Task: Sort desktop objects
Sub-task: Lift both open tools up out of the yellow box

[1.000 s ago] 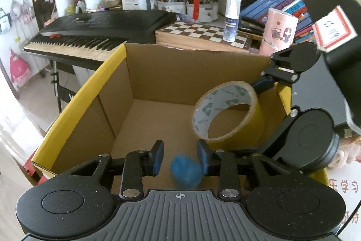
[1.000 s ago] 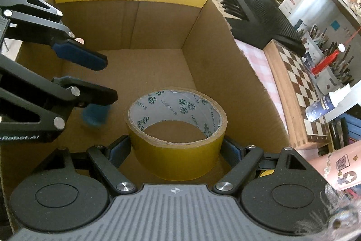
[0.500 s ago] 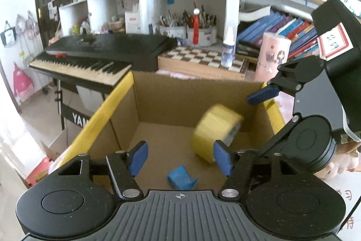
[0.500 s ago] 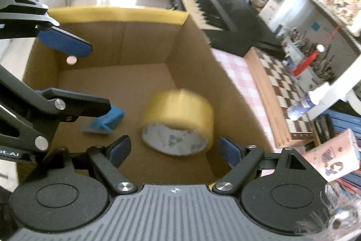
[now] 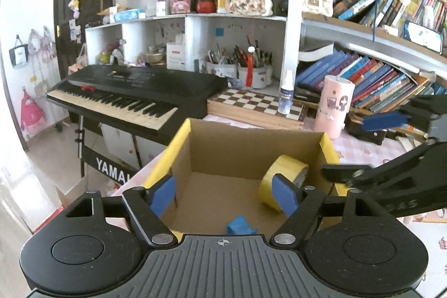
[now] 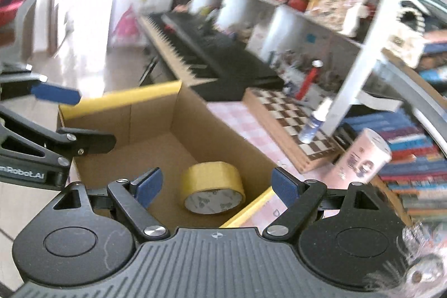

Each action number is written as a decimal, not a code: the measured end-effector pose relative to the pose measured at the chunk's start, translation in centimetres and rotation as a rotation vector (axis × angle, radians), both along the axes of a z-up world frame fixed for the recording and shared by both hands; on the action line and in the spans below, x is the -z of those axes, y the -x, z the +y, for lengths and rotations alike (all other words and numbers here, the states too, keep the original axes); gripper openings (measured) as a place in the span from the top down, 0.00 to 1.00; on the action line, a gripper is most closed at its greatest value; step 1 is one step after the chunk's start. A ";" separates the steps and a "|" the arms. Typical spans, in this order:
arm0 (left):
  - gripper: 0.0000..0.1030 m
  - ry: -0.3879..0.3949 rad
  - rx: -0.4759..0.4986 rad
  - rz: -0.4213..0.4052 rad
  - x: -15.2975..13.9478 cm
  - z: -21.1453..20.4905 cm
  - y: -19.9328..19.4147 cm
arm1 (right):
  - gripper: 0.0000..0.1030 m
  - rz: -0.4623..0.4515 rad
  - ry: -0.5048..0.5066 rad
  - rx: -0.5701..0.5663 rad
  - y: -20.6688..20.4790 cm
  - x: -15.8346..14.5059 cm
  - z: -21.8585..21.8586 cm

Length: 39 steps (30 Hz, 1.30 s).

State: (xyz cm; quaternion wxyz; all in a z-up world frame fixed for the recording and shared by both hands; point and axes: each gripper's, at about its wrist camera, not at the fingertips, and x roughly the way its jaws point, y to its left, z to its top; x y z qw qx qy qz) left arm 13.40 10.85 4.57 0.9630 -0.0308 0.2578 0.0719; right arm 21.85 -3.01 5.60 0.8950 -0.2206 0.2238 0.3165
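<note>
The left tongs (image 5: 225,193) are standing wide, their jaws just having been opening, gripping nothing; the right tongs (image 6: 213,185) are gaping empty too. Below them the yellow tape roll (image 6: 212,190) is lying on its side inside the cardboard box (image 5: 245,150), with a blue scrap (image 5: 240,225) sitting nearby. Lettering "YAMA" is showing under the keyboard (image 5: 134,97); "nRobot.AI" is showing on the left tongs' body.
</note>
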 end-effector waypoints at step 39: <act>0.16 -0.008 0.033 0.030 2.5 1.4 14.2 | 0.23 0.062 -0.253 0.430 21.2 4.9 -1.9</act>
